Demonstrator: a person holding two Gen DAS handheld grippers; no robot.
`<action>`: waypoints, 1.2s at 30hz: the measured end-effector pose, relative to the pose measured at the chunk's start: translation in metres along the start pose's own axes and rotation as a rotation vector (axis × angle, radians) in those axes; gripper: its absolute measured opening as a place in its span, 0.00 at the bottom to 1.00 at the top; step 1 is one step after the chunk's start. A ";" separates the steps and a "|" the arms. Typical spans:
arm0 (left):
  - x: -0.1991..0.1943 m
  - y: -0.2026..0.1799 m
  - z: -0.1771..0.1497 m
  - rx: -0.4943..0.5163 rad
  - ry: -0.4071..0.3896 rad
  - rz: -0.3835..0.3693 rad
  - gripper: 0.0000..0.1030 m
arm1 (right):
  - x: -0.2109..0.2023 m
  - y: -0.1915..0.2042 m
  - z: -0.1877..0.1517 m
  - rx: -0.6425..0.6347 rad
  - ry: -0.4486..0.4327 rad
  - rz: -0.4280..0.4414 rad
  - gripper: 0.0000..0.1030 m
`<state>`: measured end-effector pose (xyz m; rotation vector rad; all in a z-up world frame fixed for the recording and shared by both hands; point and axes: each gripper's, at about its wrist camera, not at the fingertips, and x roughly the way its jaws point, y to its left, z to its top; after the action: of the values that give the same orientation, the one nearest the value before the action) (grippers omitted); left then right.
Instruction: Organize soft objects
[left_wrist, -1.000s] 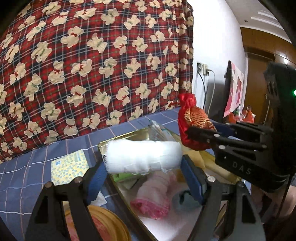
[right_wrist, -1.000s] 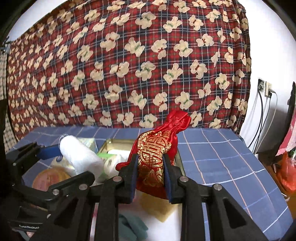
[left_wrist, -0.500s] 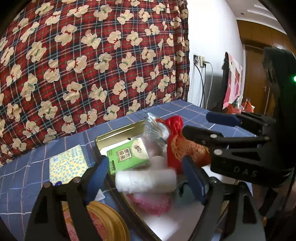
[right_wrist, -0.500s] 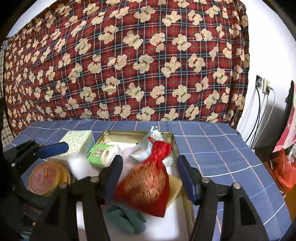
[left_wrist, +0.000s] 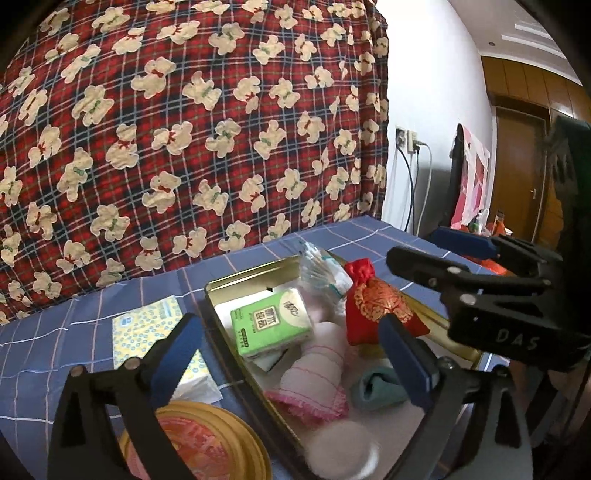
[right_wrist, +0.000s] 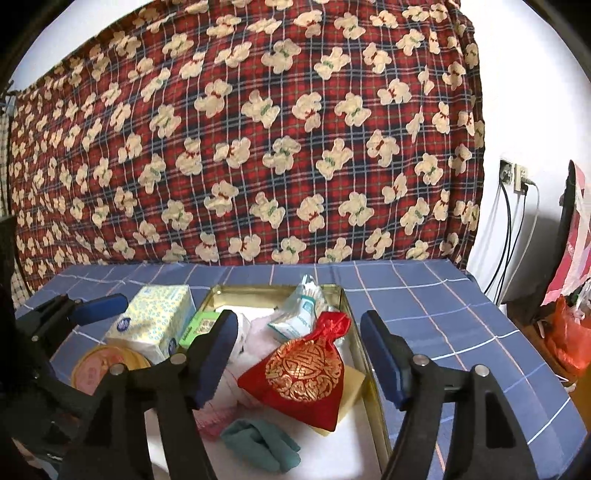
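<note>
Pouch (right_wrist: 306, 373) of red satin with a gold embroidered medallion, neck gathered and flared at the top, lies tilted in the gold tin tray (right_wrist: 354, 325), its lower edge over a pale yellow sponge-like pad (right_wrist: 351, 387). White roll (left_wrist: 341, 448), blurred at the near end of the tray in the left view, probably a gauze or bandage roll; texture not clear. Pink-and-white striped cloth with a frilled pink hem (left_wrist: 314, 380) lies along the tray's middle, touching the roll's far side. Teal folded cloth (right_wrist: 262, 441) sits just beside the pouch at the near end. Green tissue pack (left_wrist: 273, 325) rests toward the far left of the tray; a clear packet of cotton swabs (right_wrist: 303, 314) leans at the far end.

Left tool (left_wrist: 295, 356) hangs over the tray, blue pads spread wide, nothing between them. Right tool (right_wrist: 299, 363) likewise spread wide above the pouch, not touching it.

Outside the tray, on the blue checked worktop (right_wrist: 424, 295): a yellow-patterned tissue box (right_wrist: 155, 325) just left of the tray, and a round gold tin lid (left_wrist: 199, 439) near it. Red plaid bear-print cloth (right_wrist: 258, 129) hangs behind.
</note>
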<state>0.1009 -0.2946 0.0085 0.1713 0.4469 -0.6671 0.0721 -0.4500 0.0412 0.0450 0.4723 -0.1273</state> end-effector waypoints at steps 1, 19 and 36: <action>0.000 0.002 0.000 -0.006 -0.001 0.001 0.95 | -0.001 0.000 0.000 0.004 -0.005 0.003 0.69; -0.008 0.017 0.000 -0.061 -0.030 0.016 0.96 | -0.003 0.001 0.000 0.027 -0.017 0.019 0.70; -0.030 0.040 -0.005 -0.128 -0.086 0.104 0.98 | -0.009 0.015 -0.007 0.029 -0.035 0.075 0.70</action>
<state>0.1037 -0.2451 0.0184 0.0443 0.3939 -0.5395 0.0629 -0.4337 0.0396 0.0886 0.4337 -0.0617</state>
